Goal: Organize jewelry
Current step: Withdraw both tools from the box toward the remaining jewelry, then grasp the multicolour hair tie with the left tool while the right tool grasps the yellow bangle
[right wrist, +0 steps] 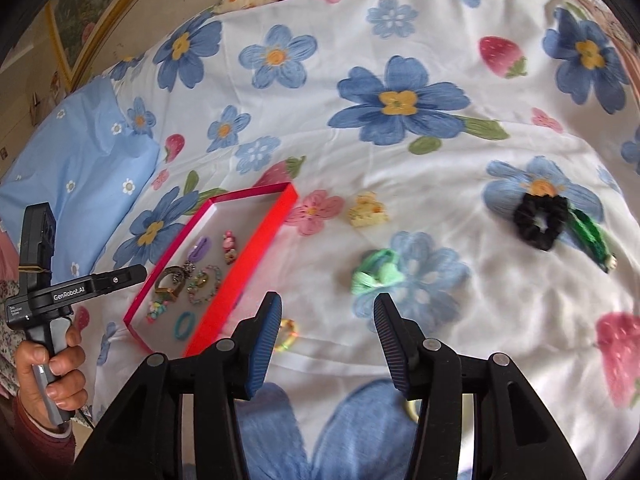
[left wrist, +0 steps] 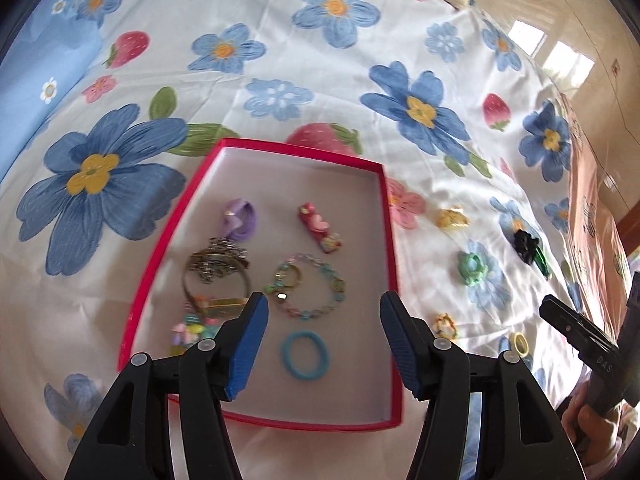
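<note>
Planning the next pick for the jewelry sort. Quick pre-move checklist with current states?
1. Left gripper empty, jaws apart: ok.
2. Right gripper empty, jaws apart: ok.
3. Red box has bare floor for more pieces: ok.
4. Green scrunchie ahead of right gripper, unobstructed: ok.
5. Black scrunchie apart from the green strip beside it: cannot tell.
6. Pale ring near right finger, partly hidden: cannot tell.

- Pastel charm cluster point(left wrist: 188, 330) in the red box point(left wrist: 256, 145): blurred, partly behind the left tool's finger point(left wrist: 250, 344).
- Yellow ring point(right wrist: 410, 408): mostly hidden behind the right tool's finger point(right wrist: 394, 354).
- Hand point(left wrist: 592, 420): cut off by the picture's edge.
</note>
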A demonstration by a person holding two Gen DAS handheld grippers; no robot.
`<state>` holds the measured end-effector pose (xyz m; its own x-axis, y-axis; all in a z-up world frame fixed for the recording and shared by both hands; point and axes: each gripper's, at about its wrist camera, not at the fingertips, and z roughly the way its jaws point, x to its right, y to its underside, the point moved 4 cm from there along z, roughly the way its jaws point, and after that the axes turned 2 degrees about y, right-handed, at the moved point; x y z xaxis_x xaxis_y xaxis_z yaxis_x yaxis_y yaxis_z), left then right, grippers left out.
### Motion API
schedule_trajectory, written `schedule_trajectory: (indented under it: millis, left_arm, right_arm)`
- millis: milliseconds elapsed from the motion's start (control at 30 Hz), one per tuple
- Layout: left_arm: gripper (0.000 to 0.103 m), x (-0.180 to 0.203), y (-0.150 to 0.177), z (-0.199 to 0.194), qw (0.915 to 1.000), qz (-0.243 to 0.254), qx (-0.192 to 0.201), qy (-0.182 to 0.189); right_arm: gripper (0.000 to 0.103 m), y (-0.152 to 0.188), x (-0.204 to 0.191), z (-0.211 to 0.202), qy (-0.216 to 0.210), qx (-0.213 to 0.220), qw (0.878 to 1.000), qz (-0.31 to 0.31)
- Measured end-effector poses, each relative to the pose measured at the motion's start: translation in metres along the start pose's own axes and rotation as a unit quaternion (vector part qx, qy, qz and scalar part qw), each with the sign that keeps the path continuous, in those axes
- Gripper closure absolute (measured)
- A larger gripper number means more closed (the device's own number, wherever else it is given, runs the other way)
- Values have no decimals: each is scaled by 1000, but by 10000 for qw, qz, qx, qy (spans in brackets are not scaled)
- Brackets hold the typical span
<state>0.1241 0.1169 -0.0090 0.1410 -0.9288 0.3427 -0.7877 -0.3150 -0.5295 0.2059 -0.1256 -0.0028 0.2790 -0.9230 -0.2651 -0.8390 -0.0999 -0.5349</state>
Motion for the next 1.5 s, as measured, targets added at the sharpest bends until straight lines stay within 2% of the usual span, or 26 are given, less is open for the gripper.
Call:
schedule_trajectory:
  millis: [333, 600, 867, 1133, 1167, 1233, 1267, 1333, 1400, 1433, 1467, 1500]
  left_arm:
    - [44, 46, 10, 11, 9981, 517, -171, 274]
    - [44, 84, 23, 43, 9932, 984, -497, 384]
    - [44, 114, 25, 83, 9852, 1539, -748, 144]
    - [45, 122, 28, 120, 9812, 1685, -942, -88]
    - [46, 121, 28, 124, 9810, 1669, -986, -93]
    - [58, 120, 28, 131, 9808, 1623, -1077, -38]
    - [59, 120, 28, 133, 9807, 1641, -1059, -96]
    - [71, 121, 28, 136, 9794, 1746, -997, -194]
    - [82, 118, 27, 137, 9792, 1771, -959, -256]
    - [87, 116, 26, 136, 9794, 1763, -948, -265]
    - [90, 114, 26, 136, 9799, 1737, -945, -255]
    - [96, 113, 25, 134, 9805, 1714, -932, -237]
  right_arm:
    - [53, 27, 40, -25, 236, -15, 9993, 286]
    - [53, 47, 53, -29, 313, -127, 9988, 363]
    - [53, 55, 54, -19, 334, -307, 9987, 233]
    - [53, 61, 57, -3, 370, -507, 9980, 121]
    - [53, 61, 57, -1, 374, -521, 9979, 103]
    - [53, 61, 57, 2, 374, -539, 9978, 69]
    - [54, 61, 58, 4, 377, -549, 9978, 62]
    - [54, 61, 59, 7, 400, -561, 9976, 68]
    - [66, 62, 61, 10, 411, -567, 9975, 89]
    - [79, 63, 62, 12, 422, -592, 9973, 96]
    - [85, 63, 62, 13, 431, -612, 9971, 99]
    - [87, 64, 63, 14, 441, -613, 9971, 96]
